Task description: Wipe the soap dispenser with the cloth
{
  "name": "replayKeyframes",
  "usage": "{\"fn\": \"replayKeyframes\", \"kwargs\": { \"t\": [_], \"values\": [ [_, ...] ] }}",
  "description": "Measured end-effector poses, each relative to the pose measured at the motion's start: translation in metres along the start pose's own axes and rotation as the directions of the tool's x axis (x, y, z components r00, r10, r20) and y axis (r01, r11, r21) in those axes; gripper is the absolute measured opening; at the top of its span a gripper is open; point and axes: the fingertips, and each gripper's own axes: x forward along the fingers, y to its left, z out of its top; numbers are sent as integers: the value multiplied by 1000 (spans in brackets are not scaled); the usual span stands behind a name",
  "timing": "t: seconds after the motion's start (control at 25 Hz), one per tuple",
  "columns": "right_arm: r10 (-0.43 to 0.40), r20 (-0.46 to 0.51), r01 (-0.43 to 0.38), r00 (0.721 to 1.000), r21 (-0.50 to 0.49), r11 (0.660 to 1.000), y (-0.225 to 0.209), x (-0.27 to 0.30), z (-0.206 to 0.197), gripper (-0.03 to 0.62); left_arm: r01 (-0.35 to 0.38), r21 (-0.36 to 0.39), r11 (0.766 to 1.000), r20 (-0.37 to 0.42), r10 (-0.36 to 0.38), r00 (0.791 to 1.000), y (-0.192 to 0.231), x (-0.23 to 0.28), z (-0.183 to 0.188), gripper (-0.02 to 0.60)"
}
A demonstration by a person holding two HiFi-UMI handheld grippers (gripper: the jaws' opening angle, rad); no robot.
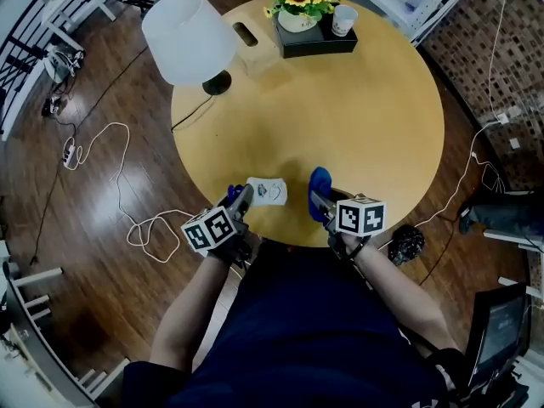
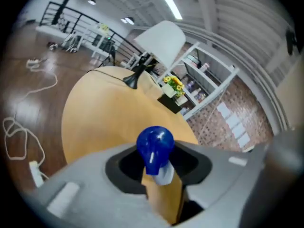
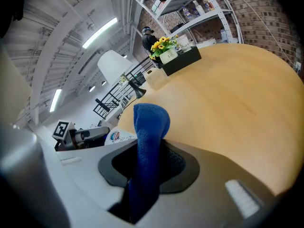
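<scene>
Left tongs (image 1: 243, 197) clamp the soap dispenser (image 1: 269, 191); right tongs (image 1: 318, 203) pinch the blue cloth (image 1: 320, 180).

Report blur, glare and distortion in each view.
Head view: fisheye curves the floor around the table, evenly lit. Left gripper view: soft throughout, soap dispenser cap shows a glare streak. Right gripper view: cloth crisp, shelves bowed, ceiling lights blown out.

Both forearms come in from 6 o'clock. Left tongs (image 1: 241, 199) are clamped on the soap dispenser (image 1: 267, 191), right tongs (image 1: 319, 202) pinch the cloth (image 1: 320, 182), both tipped downward.
</scene>
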Motion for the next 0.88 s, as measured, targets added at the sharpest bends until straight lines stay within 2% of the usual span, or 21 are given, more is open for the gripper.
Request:
{"fn": "replayKeyframes", "kwargs": {
  "t": [0.04,0.12,0.32,0.44,0.52,0.64,0.76,0.88],
  "values": [
    [16,-4,-16,1000,-10,1000,7,6,2,103,15,-65,998,12,-14,1000,4,-3,-5,144],
    [62,-27,-64,998,-46,997,28,22,3,103,36,-141,989,22,-34,999,3,-7,-16,144],
    [197,-132,-216,971,-149,965,95,64,-9,103,36,-193,981,-18,-41,999,-13,-10,-47,143],
    [213,-182,-247,960,-197,949,113,79,-18,101,28,-227,973,-7,-31,1000,-14,-11,-55,143],
    [190,-194,-227,963,-197,954,104,80,-22,101,34,-255,966,6,-34,999,-10,-12,-57,141],
    [123,-193,-155,974,-166,974,68,73,-28,101,47,-252,966,7,-47,999,-9,-10,-57,141],
    [45,-174,-61,984,-92,994,20,59,-34,100,48,-237,970,3,-49,999,-10,-8,-55,141],
    [-38,-155,39,987,2,999,-17,42,-39,101,42,-240,970,5,-42,999,-8,-5,-53,141]
  ]
}}
